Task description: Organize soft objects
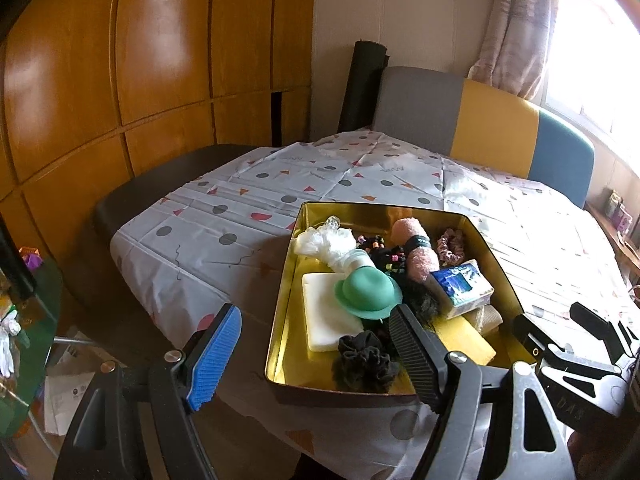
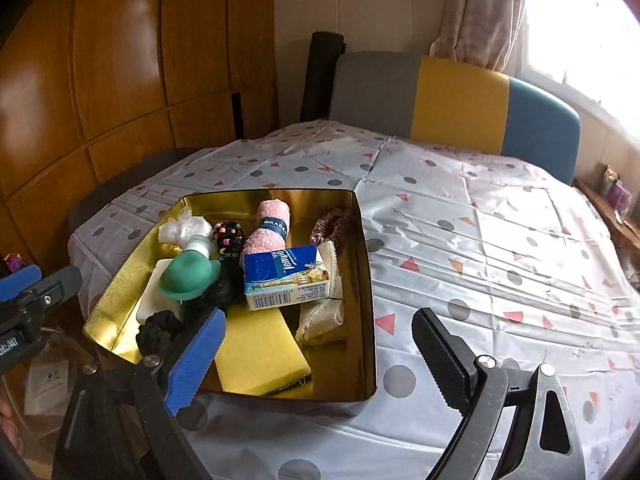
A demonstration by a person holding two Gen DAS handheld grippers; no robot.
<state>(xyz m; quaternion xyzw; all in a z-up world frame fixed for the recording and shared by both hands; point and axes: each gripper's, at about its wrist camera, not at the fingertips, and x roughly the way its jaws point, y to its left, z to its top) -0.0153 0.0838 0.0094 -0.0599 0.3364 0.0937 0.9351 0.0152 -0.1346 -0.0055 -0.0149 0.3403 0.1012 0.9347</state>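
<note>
Though unheld, tin (image 2: 362, 288) between right tongs (image 2: 316, 354).

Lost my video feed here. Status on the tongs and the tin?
Left tongs open, empty. Right tongs open, empty, above the near rim. Gold tin on the tablecloth, soft items all inside. Nothing in the way.

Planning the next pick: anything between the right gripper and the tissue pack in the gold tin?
Nothing visible. The right gripper is open and empty over the near rim of the tin. The tissue pack lies on top of the pile, resting on the yellow sponge, uncovered.
</note>
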